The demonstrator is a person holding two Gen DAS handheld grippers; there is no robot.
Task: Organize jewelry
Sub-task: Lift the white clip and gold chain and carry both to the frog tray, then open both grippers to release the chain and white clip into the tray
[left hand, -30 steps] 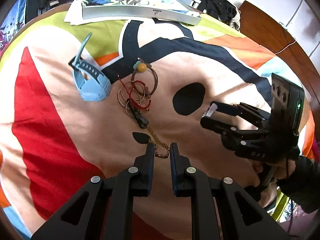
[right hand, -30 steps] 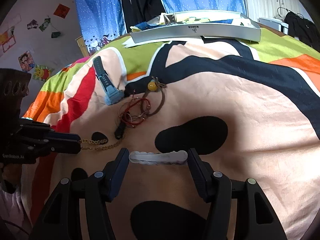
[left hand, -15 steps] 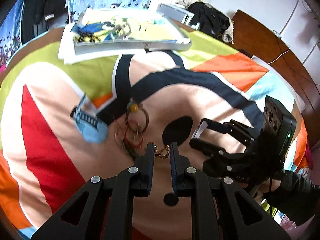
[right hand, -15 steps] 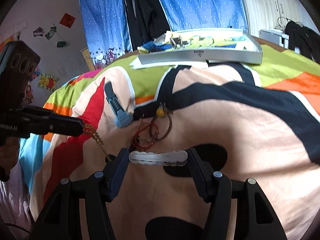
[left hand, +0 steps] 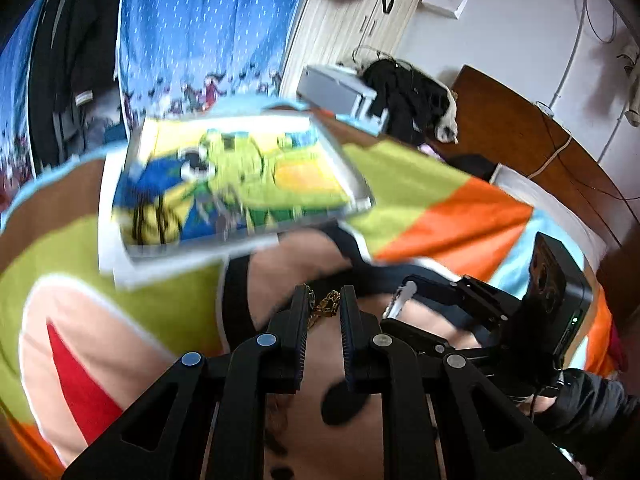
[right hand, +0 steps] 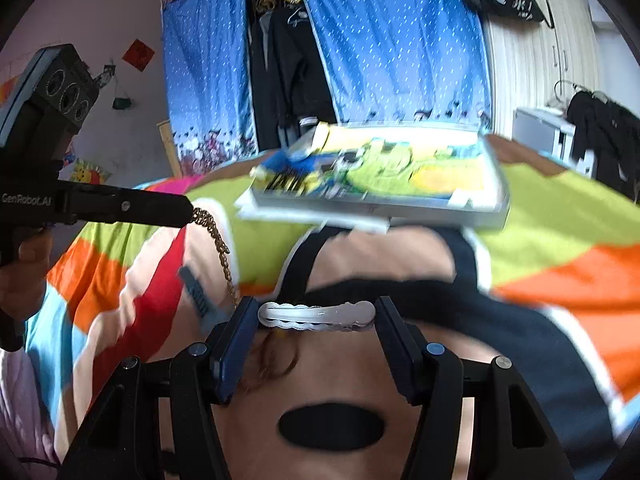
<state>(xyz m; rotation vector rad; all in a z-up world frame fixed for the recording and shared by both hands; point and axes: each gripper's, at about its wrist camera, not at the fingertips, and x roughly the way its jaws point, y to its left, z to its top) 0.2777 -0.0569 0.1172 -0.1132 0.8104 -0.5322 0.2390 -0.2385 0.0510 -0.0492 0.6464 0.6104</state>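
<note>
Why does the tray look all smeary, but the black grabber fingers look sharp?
Left wrist view: the tray and bedspread are streaked by motion blur, while the left gripper and its gold chain stay crisp. Right wrist view: same smearing on the tray, yet the white hair clip in the right gripper is sharp. Both views bulge, with dark corners.

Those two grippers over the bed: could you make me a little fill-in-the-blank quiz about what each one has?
1. The left gripper is shut on a gold ____.
2. The right gripper grips a white ____ by its two ends.
3. The chain hangs ____ from the left gripper.
4. Beyond both grippers, a tray lies on the ____.

Missing words: chain; hair clip; down; bed
</note>
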